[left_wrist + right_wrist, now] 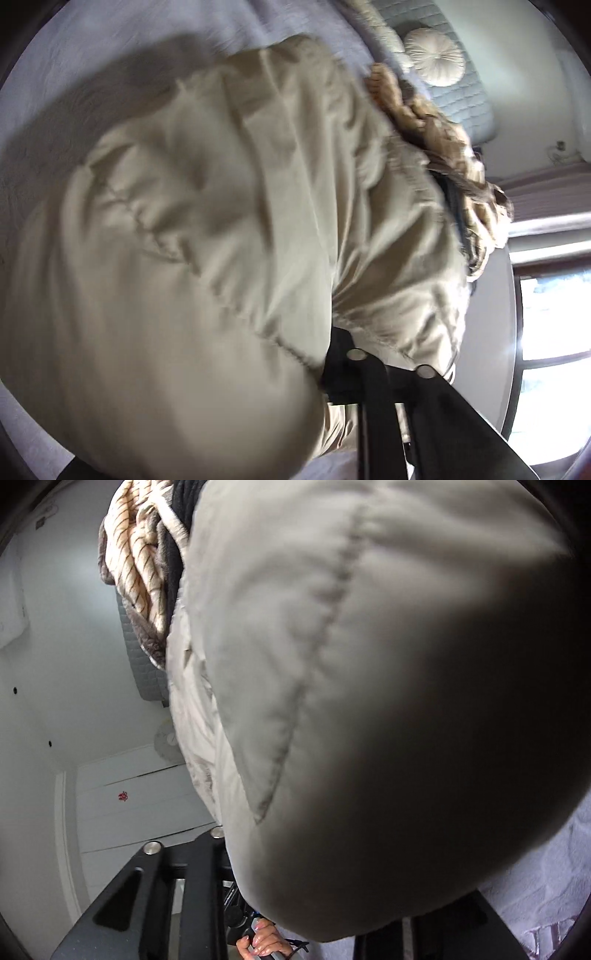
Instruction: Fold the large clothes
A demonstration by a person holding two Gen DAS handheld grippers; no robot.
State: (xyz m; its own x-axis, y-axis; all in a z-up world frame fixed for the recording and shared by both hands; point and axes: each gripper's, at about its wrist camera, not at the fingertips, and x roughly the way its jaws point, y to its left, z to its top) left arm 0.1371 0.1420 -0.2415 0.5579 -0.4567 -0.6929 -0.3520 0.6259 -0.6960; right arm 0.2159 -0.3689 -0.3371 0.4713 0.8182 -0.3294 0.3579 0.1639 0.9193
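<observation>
A beige padded jacket [207,206] lies bulged up on the pale bed sheet [110,44] and fills the left wrist view. Its striped, fur-edged hood [443,133] is at the far right. My left gripper [351,343] is shut on the jacket's edge, and the cloth gathers in creases at its black fingertips. In the right wrist view the same jacket [369,664] swells over my right gripper [280,830] and hides the pads. Its left finger [155,878] shows, and a seam draws into a pinch beside it. The hood lining [136,554] hangs at top left.
A round cream pillow [434,57] and a quilted headboard lie beyond the jacket. A bright window [554,332] is on the right. White panelled doors [129,794] and a wall are left of the right gripper. A person's hand [262,943] holds a handle below it.
</observation>
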